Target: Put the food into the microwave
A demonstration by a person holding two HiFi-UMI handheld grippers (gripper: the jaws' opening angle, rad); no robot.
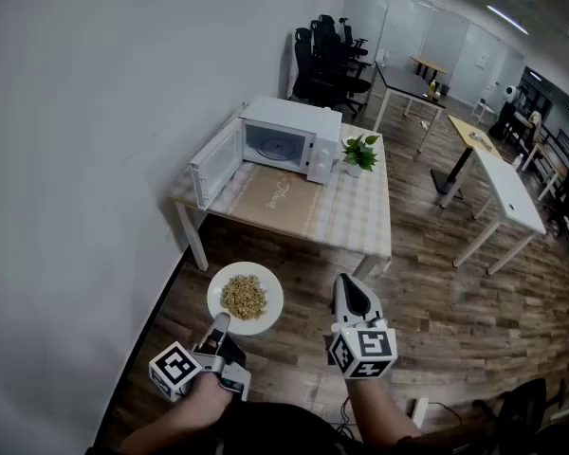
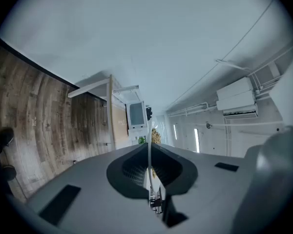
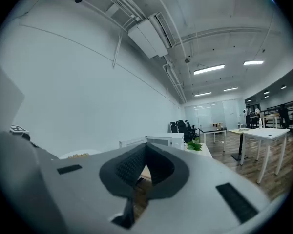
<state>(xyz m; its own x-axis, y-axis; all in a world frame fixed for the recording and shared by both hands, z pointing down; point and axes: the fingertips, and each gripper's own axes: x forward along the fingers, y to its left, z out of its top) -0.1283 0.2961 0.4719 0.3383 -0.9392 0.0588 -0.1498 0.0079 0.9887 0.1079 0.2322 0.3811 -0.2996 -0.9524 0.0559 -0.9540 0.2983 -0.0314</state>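
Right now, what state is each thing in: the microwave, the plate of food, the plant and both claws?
White box microwave: door swung open.
Round white plate: level, carrying crumbly tan food, off the table.
Left claw: shut on the plate's rim.
Right claw: shut, empty.
Small green potted plant: upright on the cloth-covered table, beside the microwave.

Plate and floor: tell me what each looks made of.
Plate: probably glazed ceramic, possibly melamine; it looks smooth and plain white with a thin rim. Floor: wood or wood-look laminate with a satin finish; it shows brown grained planks with visible seams.
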